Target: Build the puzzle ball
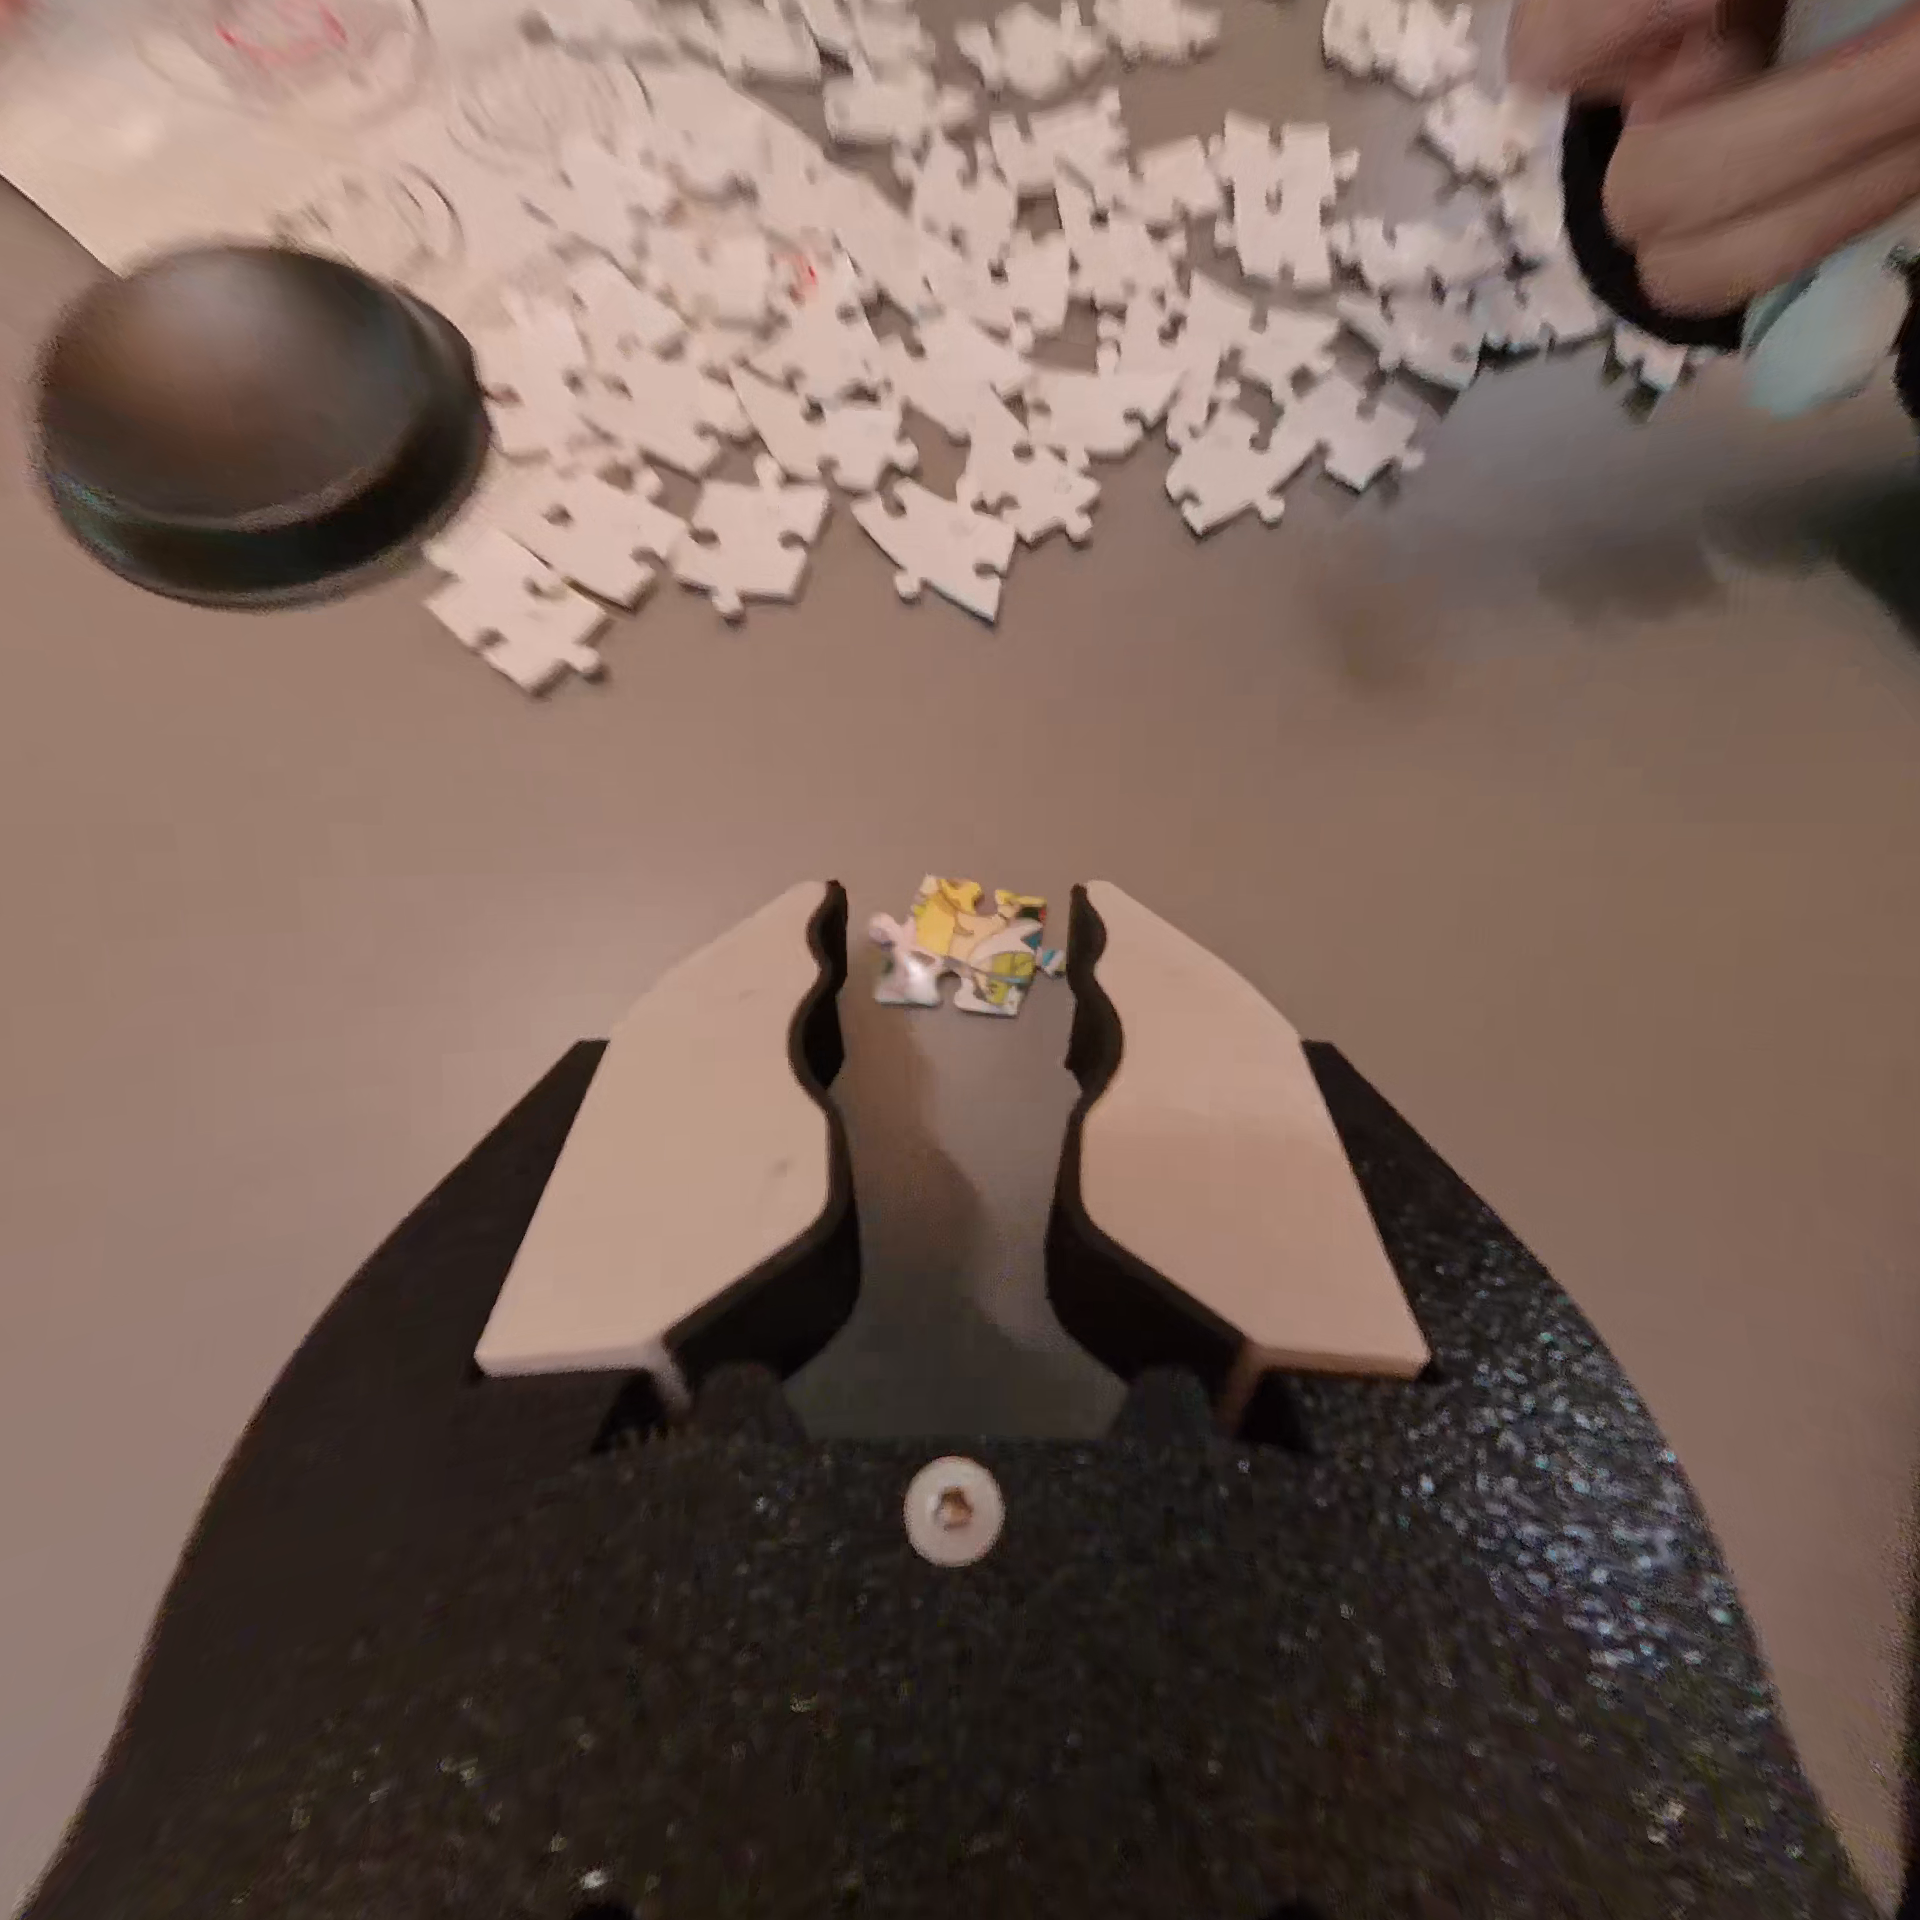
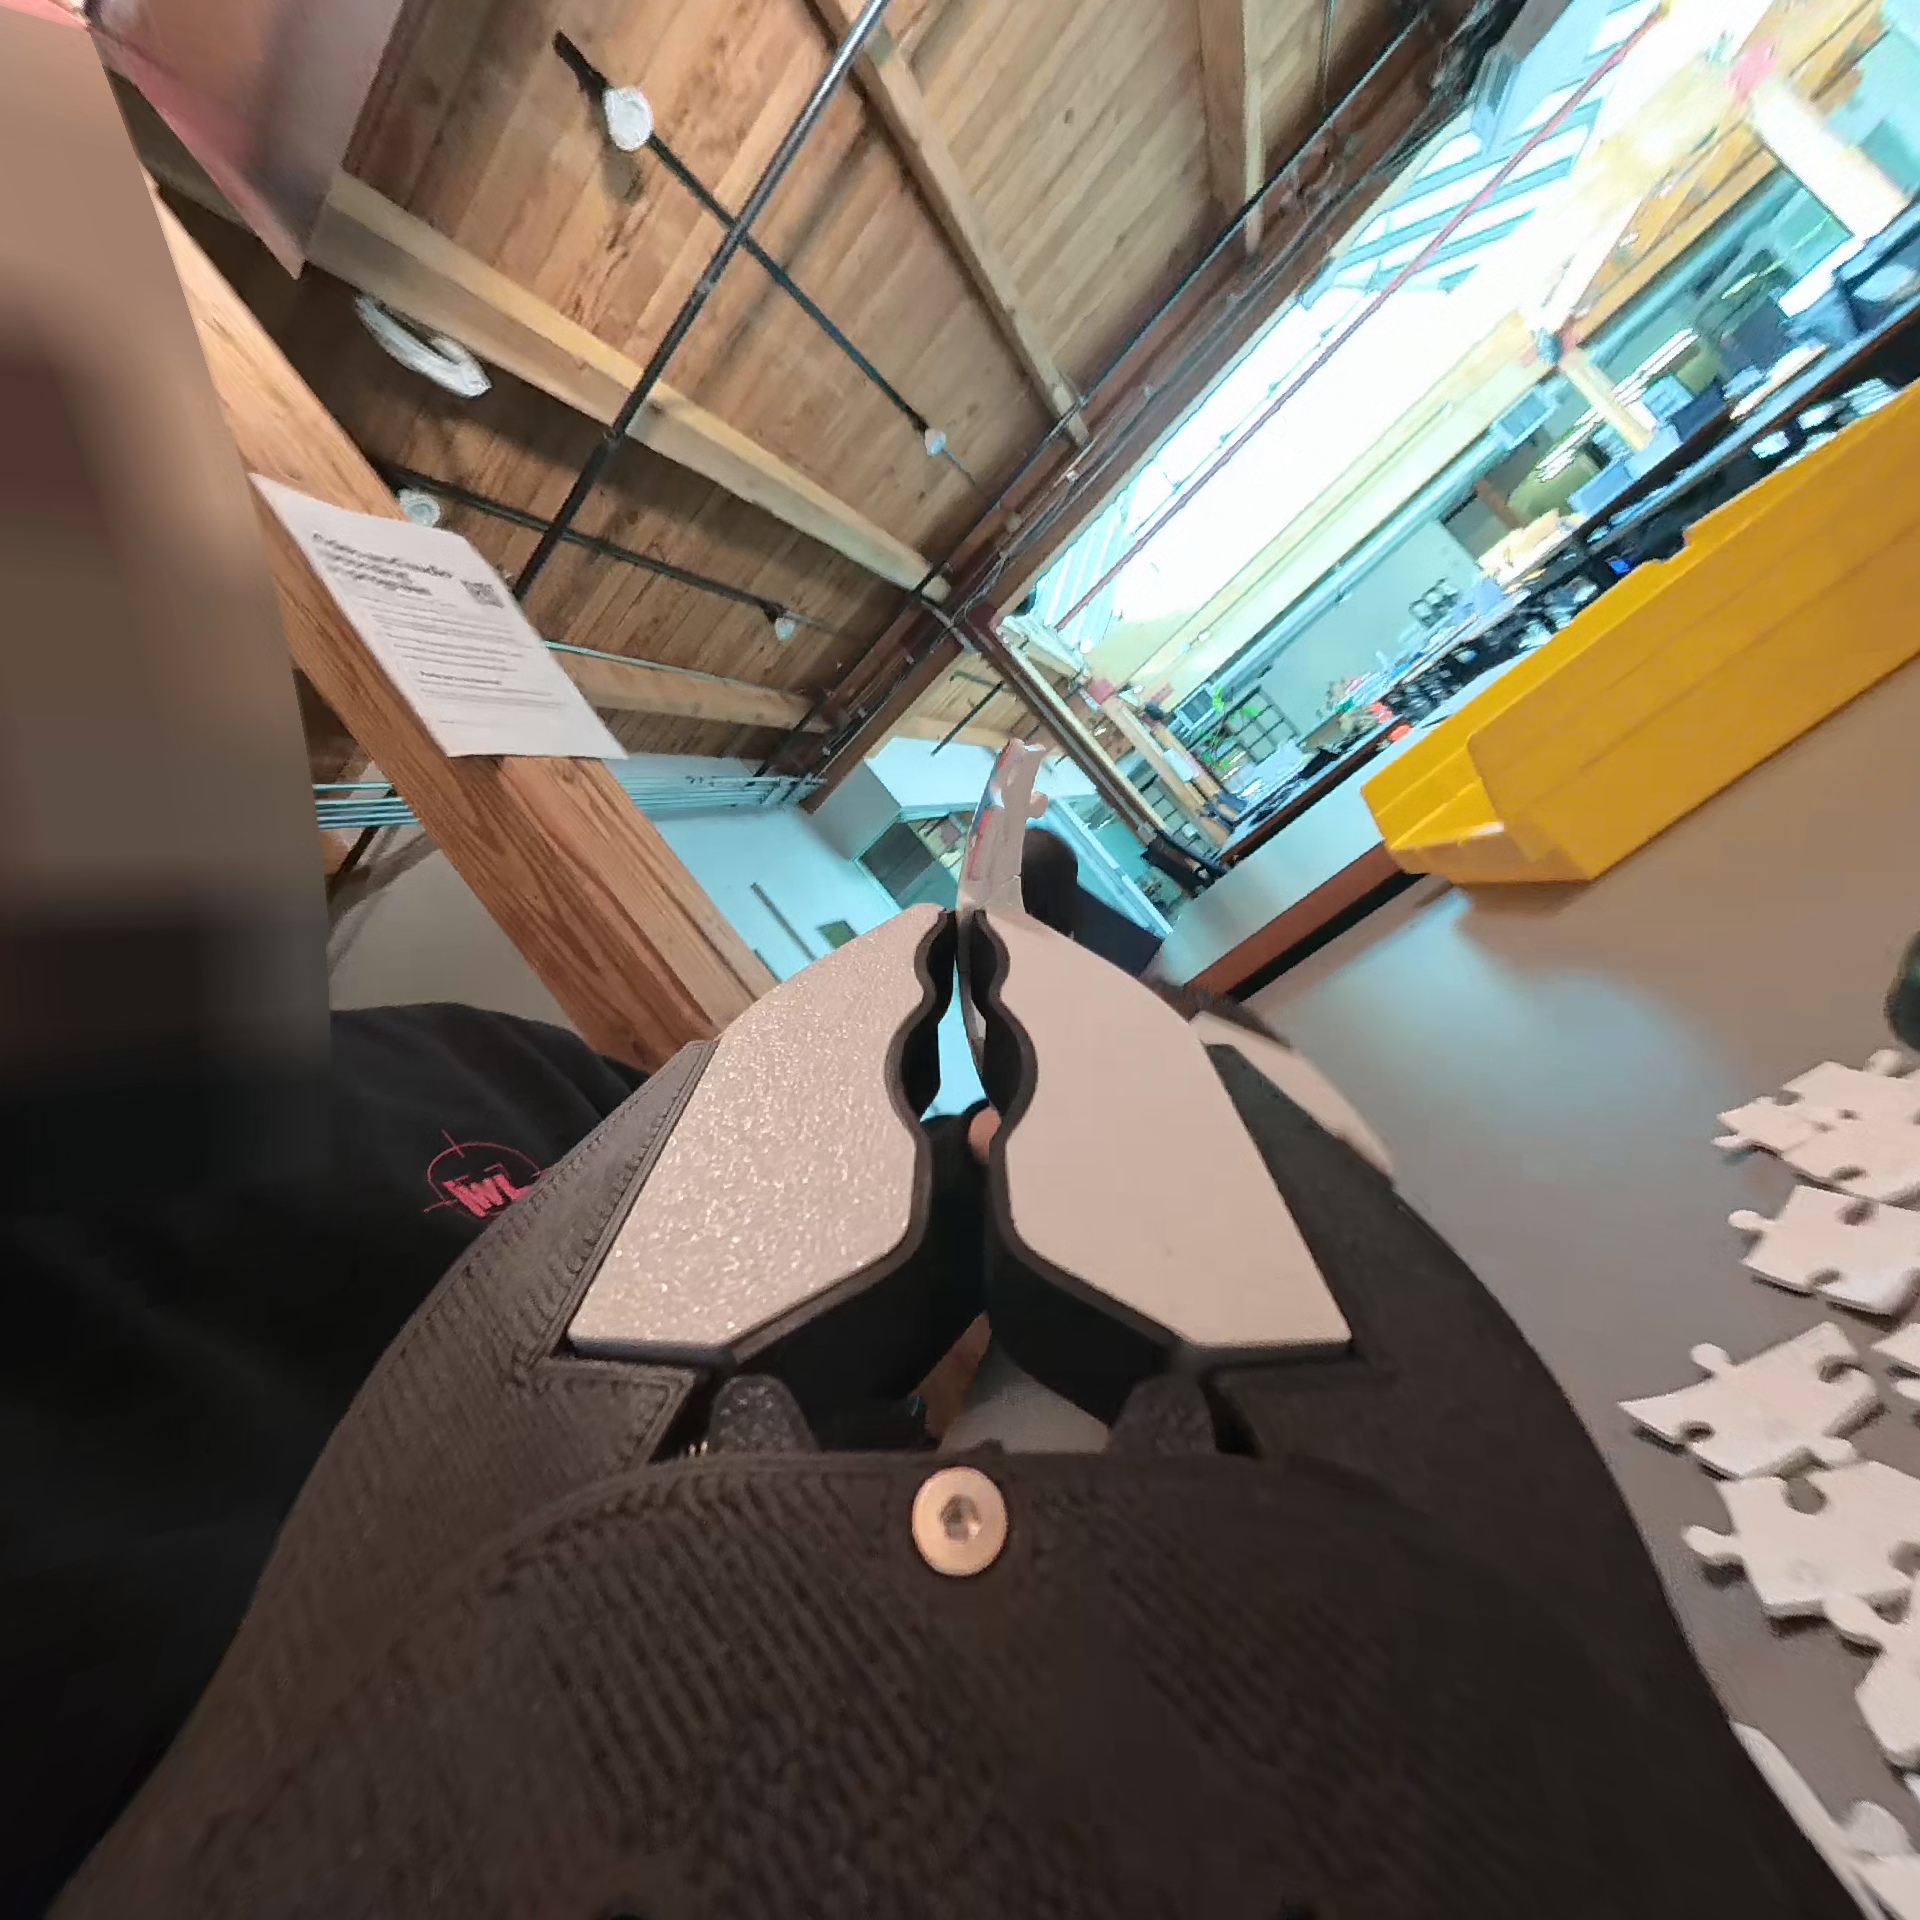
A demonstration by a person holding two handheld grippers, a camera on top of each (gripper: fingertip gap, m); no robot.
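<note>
My left gripper (image 1: 956, 940) is open over the grey table, its fingertips on either side of a small joined pair of colourful puzzle pieces (image 1: 961, 945) lying face up. A large heap of white, face-down puzzle pieces (image 1: 935, 312) lies beyond. My right gripper (image 2: 964, 935) is tilted up, away from the table, and is shut on a curved puzzle piece (image 2: 1000, 821) seen edge-on, sticking up past the fingertips. More white pieces (image 2: 1808, 1392) lie on the table at the right of that view.
A dark dome-shaped stand (image 1: 249, 416) sits at the left of the heap, by a white paper sheet (image 1: 208, 104). A person's hand (image 1: 1745, 156) is at top right. Yellow bins (image 2: 1662, 727) stand at the table's far edge. A dark-clothed torso (image 2: 208, 1247) is close at left. My hands' fingertips stand some 20 centimeters from each other.
</note>
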